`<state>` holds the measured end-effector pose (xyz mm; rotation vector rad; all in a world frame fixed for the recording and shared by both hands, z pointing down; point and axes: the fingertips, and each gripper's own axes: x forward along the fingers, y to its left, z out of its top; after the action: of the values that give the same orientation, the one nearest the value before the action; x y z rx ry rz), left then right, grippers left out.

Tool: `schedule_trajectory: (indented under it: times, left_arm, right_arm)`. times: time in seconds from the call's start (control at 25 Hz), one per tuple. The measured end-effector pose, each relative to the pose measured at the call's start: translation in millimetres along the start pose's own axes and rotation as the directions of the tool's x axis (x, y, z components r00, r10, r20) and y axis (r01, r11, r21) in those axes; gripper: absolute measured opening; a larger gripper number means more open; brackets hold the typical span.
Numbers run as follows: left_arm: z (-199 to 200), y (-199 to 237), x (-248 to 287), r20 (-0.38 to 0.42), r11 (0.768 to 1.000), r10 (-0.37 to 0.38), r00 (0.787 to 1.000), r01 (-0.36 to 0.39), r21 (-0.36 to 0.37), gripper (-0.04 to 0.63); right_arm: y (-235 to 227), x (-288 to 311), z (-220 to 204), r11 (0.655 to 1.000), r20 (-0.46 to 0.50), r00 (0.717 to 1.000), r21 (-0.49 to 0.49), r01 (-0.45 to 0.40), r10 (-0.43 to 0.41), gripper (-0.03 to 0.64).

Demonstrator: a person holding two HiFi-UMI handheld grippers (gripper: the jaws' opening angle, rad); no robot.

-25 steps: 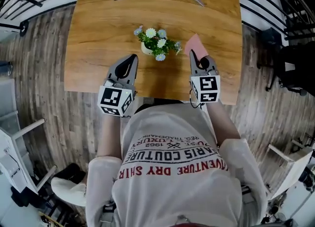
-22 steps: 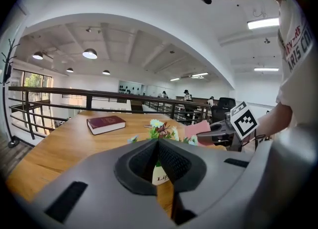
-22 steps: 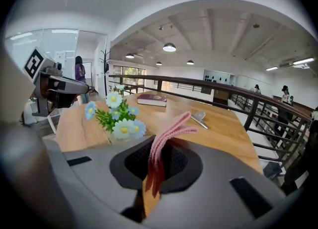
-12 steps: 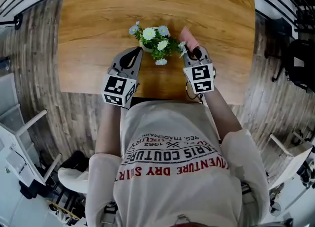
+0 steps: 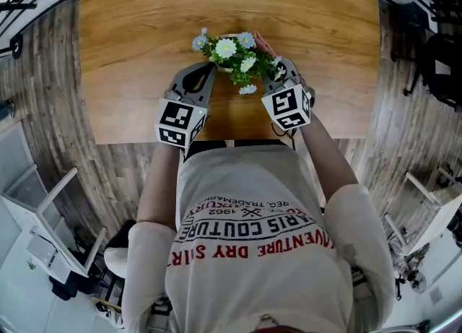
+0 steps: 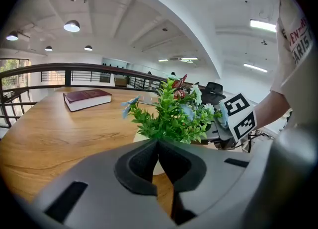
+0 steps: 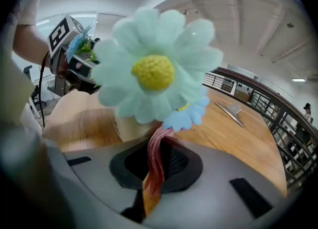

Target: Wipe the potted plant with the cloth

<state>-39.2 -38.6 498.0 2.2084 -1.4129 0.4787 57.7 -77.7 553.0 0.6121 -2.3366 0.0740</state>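
A small potted plant (image 5: 232, 53) with green leaves and pale blue and white flowers stands in a cream pot (image 6: 149, 152) near the front edge of the wooden table (image 5: 144, 28). My left gripper (image 5: 206, 73) is shut and empty, its tips just left of the pot. My right gripper (image 5: 280, 70) is shut on a pink cloth (image 7: 155, 166), which sticks up from the jaws against the plant's right side. In the right gripper view a big pale flower (image 7: 156, 71) fills the frame right in front of the jaws. In the head view the cloth (image 5: 261, 41) peeks out behind the leaves.
A dark red book (image 6: 87, 99) lies at the far left of the table, cut by the top edge in the head view. A metal object (image 7: 229, 111) lies at the far right. Black railings (image 6: 44, 71) run behind the table. Chairs stand on the plank floor (image 5: 404, 129).
Both grippers have come down and forward to flank the plant, the left at the pot, the right with the cloth up against the flowers. The head view has tilted toward me.
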Motion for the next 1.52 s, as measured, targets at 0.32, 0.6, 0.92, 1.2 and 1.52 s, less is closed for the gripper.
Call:
schedule_trajectory:
  times: [0.32, 0.6, 0.92, 1.2, 1.52]
  left_arm:
    - [1, -1, 0, 0.005, 0.996, -0.092, 0.996, 0.092, 0.005, 0.017]
    - [3, -2, 0, 0.008, 0.989, -0.146, 0.989, 0.146, 0.000, 0.017]
    - [5, -2, -1, -0.007, 0.967, -0.255, 0.967, 0.255, 0.023, 0.017]
    - [4, -5, 0, -0.027, 0.931, -0.358, 0.933, 0.359, 0.061, 0.017]
    - [6, -1, -1, -0.022, 0.896, -0.436, 0.899, 0.437, 0.077, 0.017]
  right_arm:
    - [17, -5, -7, 0.995, -0.052, 0.998, -0.096, 0.015, -0.020, 0.035]
    - [37, -10, -11, 0.998, -0.095, 0.994, -0.043, 0.044, -0.048, 0.035]
    - [56, -8, -3, 0.990, -0.141, 0.987, 0.108, 0.086, -0.070, 0.035]
    - [90, 6, 22, 0.985, -0.108, 0.993, 0.155, 0.073, -0.056, 0.037]
    - [111, 21, 56, 0.987, -0.050, 0.998, 0.155, 0.040, -0.033, 0.037]
